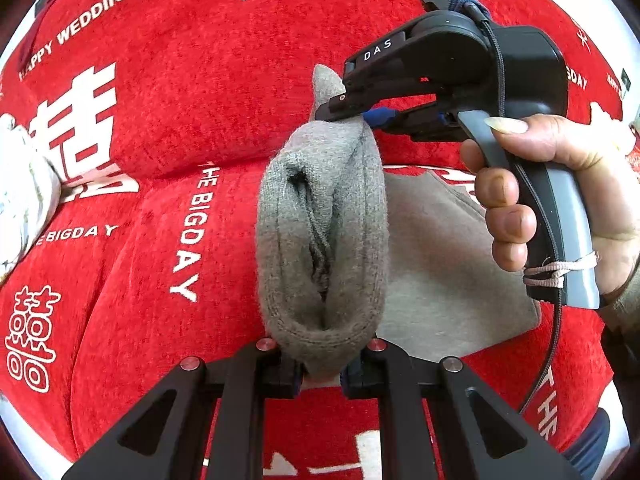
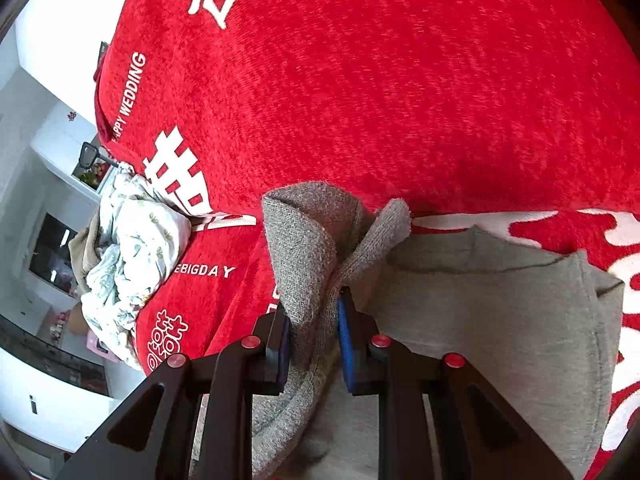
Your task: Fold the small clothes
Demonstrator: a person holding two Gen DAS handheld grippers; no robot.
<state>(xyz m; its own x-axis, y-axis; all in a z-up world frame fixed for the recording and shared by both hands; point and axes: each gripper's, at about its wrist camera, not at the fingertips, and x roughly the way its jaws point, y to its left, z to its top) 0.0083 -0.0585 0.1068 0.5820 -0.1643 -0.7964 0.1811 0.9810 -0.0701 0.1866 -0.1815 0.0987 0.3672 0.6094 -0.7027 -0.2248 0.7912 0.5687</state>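
At the far left a crumpled white floral cloth (image 2: 132, 248) is seen on the red sofa cover (image 1: 208, 92), with a tan cloth edge tucked beneath it; beyond the sofa's left end a white room with shelving and a dark screen is glimpsed in the right wrist view. The cover is printed in white with "HAPPY WEDDING", "THE BIGDAY" and large double-happiness characters, and a crease is visible where seat meets backrest. Two grey garments are counted: a knitted grey sock (image 1: 324, 220), held up off the seat, and a flat grey garment (image 1: 440, 264) spread on the seat just to its right and partly hidden behind the sock. Two grippers are counted as well. The left gripper (image 1: 322, 376) is clamped on the sock's lower end, its jaws drawn nearly together on the knit; the right gripper (image 1: 352, 114) — gripped by a bare hand (image 1: 560, 200) with a cord looped at the handle — is pinched on the sock's upper end, so the sock is stretched between the two. In the right wrist view the blue pads (image 2: 346, 344) are seen pressed against the folded knit.
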